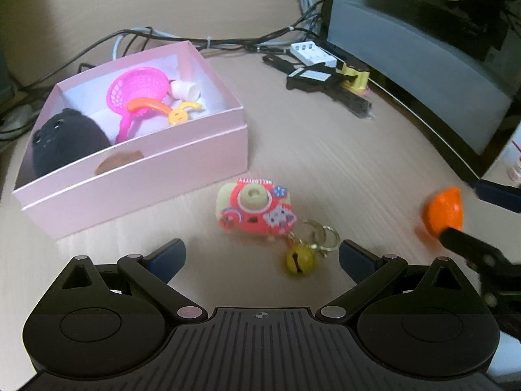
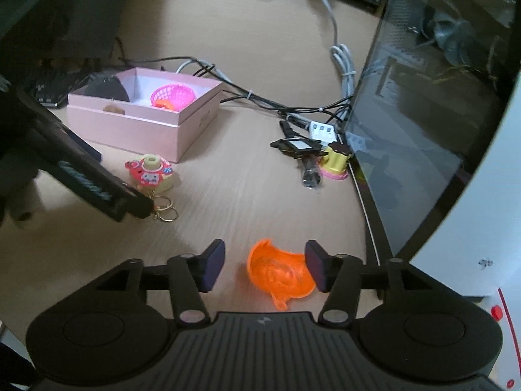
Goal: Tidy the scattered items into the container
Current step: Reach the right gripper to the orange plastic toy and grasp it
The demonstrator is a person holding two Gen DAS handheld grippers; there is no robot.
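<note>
A pink box (image 1: 136, 176) stands at the left and holds a black plush (image 1: 65, 140), a pink basket (image 1: 138, 91) and small orange and yellow toys. In front of it a red camera keychain (image 1: 255, 208) with a yellow bell (image 1: 299, 259) lies on the table, just ahead of my open left gripper (image 1: 262, 255). My right gripper (image 2: 264, 265) straddles an orange toy piece (image 2: 280, 272). The right pad (image 2: 316, 265) sits at the toy's edge and the left pad (image 2: 213, 265) stands well off it. The same orange piece (image 1: 443, 211) shows at the far right in the left wrist view.
Cables (image 1: 208, 40), a white charger (image 1: 312, 53), black clips (image 1: 325, 81) and a yellow and pink toy (image 2: 337, 161) lie at the back by a dark glass-sided case (image 2: 423, 130). A keyboard (image 2: 49, 88) sits behind the box. Bare wood lies between keychain and orange piece.
</note>
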